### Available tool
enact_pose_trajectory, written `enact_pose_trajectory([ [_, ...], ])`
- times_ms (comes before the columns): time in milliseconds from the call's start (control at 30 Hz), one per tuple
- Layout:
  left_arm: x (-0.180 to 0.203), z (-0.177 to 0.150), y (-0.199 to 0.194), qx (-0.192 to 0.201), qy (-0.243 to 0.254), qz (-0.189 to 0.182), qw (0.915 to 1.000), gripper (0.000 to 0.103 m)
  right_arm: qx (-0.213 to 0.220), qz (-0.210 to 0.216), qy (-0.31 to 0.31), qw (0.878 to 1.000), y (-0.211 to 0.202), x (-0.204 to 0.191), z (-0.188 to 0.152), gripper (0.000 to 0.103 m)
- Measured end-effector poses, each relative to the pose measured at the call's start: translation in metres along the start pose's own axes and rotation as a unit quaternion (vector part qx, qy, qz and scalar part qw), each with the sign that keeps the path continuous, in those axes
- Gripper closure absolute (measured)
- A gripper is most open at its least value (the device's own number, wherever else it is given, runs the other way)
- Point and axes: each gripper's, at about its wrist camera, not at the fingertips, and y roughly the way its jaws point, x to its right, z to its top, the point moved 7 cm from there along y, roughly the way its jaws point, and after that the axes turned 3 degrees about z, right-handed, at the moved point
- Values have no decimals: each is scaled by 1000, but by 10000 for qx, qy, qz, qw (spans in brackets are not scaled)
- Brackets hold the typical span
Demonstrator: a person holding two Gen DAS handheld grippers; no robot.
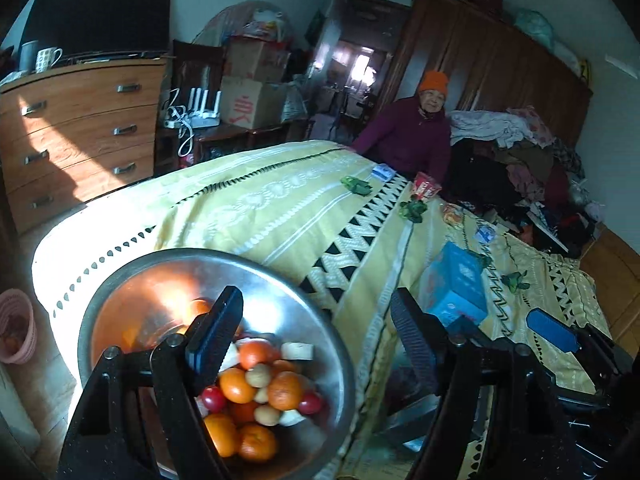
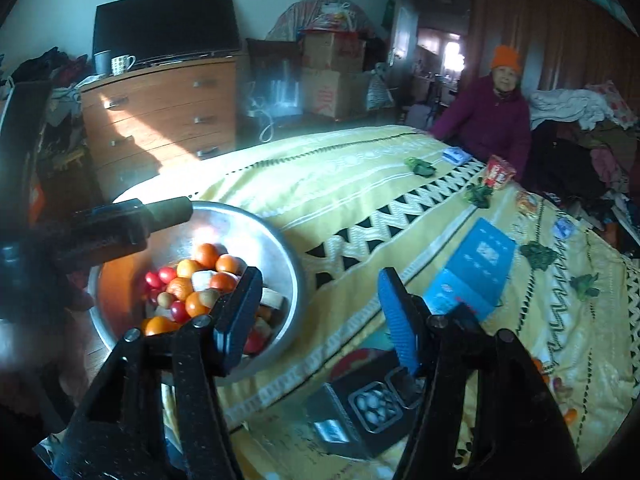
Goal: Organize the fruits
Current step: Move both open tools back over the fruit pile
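Observation:
A steel bowl [image 1: 336,344] sits near the corner of a yellow patterned bedspread [image 1: 280,208]. It holds oranges [image 1: 236,384], red cherry tomatoes [image 1: 213,398], small tan fruits and white pieces. My left gripper [image 1: 314,300] hovers over the bowl's right rim, open, with nothing between its fingers. In the right wrist view, the bowl [image 2: 290,256] and its fruits [image 2: 200,280] lie to the left. My right gripper [image 2: 320,280] is open and holds nothing. It stands above a black compartment tray [image 2: 372,404] that holds pale round pieces.
A blue box [image 2: 476,268] lies on the bedspread beyond the grippers, with green leafy bits [image 2: 540,254] and snack packets [image 2: 498,174] further off. A person [image 2: 492,120] sits at the far side. A wooden dresser [image 1: 80,128] stands left, a pink basket [image 1: 16,328] on the floor.

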Motion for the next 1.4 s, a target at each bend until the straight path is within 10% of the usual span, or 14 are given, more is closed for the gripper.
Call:
enact_pose_trajectory([
  [433,215,-53,10,-291,1047,-1311,9854,22,25,-1562,784,9846,-81,166,-65,30],
  [700,330,-170,47,-1204,2072,-1998,9501,20,-905,-1919,2124,9539,-74,276,-235,18],
  [1000,328,-277,137,-2029,2464,-1357,9379,20,-1536,-1478,2914,9326,-41,298,-352,18],
  [1400,310,-317,173,-2157,2680,-1163,9317,6,-1473,-1308,2938,9353,-31,300,-365,0],
])
